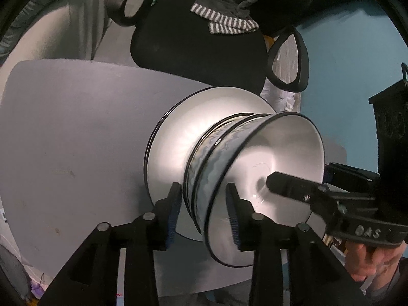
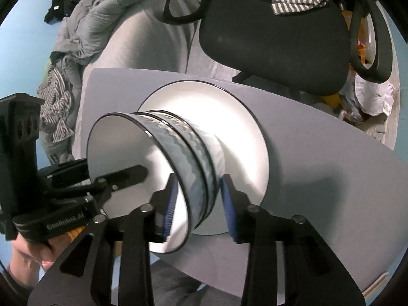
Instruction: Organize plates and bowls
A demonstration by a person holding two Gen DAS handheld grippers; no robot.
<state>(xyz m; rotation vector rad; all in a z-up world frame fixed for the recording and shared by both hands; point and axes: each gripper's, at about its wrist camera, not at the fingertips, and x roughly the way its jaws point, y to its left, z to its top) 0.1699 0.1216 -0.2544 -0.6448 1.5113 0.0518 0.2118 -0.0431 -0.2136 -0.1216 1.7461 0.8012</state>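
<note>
Left wrist shows my left claw (image 1: 204, 214) and right claw (image 2: 199, 204) open astride stacked bowls (image 1: 229, 158) on the plate (image 1: 178, 137), mid-desk (image 1: 76, 127); glazed, slippery, breakable, so I'd pinch the rim wall

Bowls (image 1: 224, 158): two, nested, rims one behind the other. Plate (image 1: 178, 132): one, white, dark-rimmed, under the bowls. Desk (image 1: 76, 127): one, grey. Chair (image 1: 193, 58): one, black, with two loop armrests. Striped cloth (image 1: 224, 20) on the chair: one. Grippers: two, left (image 1: 202, 215) and right (image 2: 197, 210), each with two fingers (image 1: 173, 214), blue-padded, so four fingers in all. Striped garment (image 2: 54, 107) in the clothes heap: one. White bag (image 2: 373, 97): one.
</note>
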